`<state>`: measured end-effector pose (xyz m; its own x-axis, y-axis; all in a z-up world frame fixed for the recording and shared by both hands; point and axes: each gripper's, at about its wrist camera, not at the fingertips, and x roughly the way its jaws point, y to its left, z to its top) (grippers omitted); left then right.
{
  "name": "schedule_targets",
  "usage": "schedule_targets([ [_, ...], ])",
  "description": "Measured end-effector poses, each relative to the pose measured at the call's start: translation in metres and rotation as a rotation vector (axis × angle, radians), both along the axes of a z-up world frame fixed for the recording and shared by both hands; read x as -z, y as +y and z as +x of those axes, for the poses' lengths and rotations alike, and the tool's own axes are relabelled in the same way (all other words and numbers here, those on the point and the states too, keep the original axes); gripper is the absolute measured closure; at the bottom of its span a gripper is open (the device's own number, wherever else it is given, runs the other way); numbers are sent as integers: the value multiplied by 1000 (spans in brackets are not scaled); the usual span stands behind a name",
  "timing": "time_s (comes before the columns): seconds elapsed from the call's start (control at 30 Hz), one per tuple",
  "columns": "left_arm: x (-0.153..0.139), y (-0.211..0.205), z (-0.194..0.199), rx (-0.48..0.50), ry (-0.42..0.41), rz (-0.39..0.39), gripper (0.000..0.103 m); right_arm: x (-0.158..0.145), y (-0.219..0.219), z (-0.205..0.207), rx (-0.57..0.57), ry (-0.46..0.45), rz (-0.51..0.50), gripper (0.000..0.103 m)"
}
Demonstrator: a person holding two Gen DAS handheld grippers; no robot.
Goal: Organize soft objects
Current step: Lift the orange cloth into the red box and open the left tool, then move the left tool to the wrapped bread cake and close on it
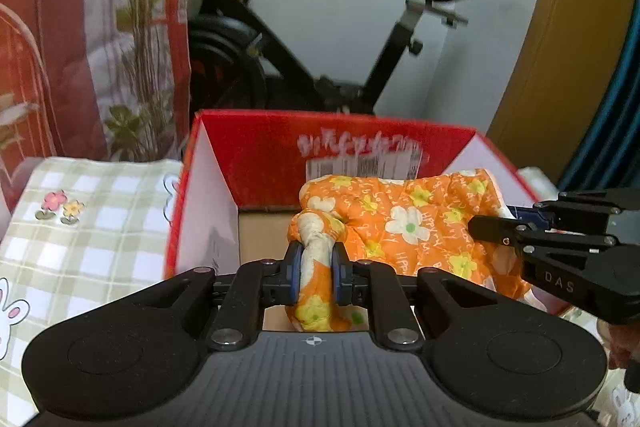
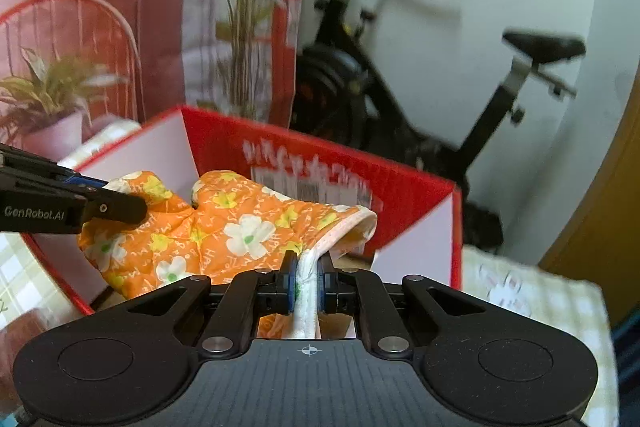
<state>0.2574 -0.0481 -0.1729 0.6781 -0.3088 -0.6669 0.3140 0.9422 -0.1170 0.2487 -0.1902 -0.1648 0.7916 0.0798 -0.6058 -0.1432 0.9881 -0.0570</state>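
The left gripper (image 1: 316, 273) is clamping a bunched, twisted corner of the orange floral cloth (image 1: 404, 223), its blue pads pressing the fabric from both sides. The right gripper (image 2: 308, 281) is pinching the cloth's white-piped edge, its jaws closed tight on that hem. Between the two, the cloth is hanging stretched over the open red box (image 1: 248, 147) (a carton with pale inner side walls and a red far wall), sagging down into it near the middle.

Inside the red box, a patch of brown cardboard floor is showing to the left of the cloth; the cloth is covering the rest, so whatever else may be lying in there is hidden. On the far wall a white shipping label (image 1: 360, 165) is sitting just above the cloth, its print too blurred to read.

To the left of the red box a green-checked cloth (image 1: 80, 227) with small flower and rabbit prints is covering the surface. Behind the box a black exercise bike (image 1: 320, 59) is standing against a white wall, and behind the box's left corner tall leafy stems (image 1: 140, 39) are rising before a pink and red curtain (image 1: 52, 47). The lower frame edges are cutting off both gripper bodies.
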Motion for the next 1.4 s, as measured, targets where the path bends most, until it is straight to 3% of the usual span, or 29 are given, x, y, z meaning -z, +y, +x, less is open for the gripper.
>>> schedule_targets([
  [0.17, 8, 0, 5, 8, 22, 19, 77, 15, -7, 9, 38, 76, 26, 88],
  [0.23, 8, 0, 6, 10, 22, 19, 59, 18, -8, 10, 47, 83, 22, 81],
  [0.27, 7, 0, 6, 11, 14, 21, 55, 19, -7, 10, 51, 82, 19, 77],
  [0.47, -9, 4, -9, 8, -62, 32, 32, 11, -5, 0, 68, 50, 0, 55],
  [0.53, -17, 6, -19, 3, -119, 44, 19, 6, -3, -6, 67, 38, 11, 50],
  [0.63, -28, 12, -37, 29, -198, 46, 9, -1, 2, -20, 65, 13, 42, 39],
  [0.73, -36, 15, -52, 41, -216, 98, 3, -8, 9, -36, 62, -14, 65, 32],
  [0.83, -43, 21, -64, -13, -221, 164, 0, -13, 19, -51, 68, -32, 90, 31],
  [1.1, -47, 68, -91, -52, -168, 24, 0, -21, 48, -93, 65, -83, 141, 29],
  [1.4, -19, 108, -122, -49, -128, 69, 1, 2, 91, -125, 5, -23, 201, 30],
])
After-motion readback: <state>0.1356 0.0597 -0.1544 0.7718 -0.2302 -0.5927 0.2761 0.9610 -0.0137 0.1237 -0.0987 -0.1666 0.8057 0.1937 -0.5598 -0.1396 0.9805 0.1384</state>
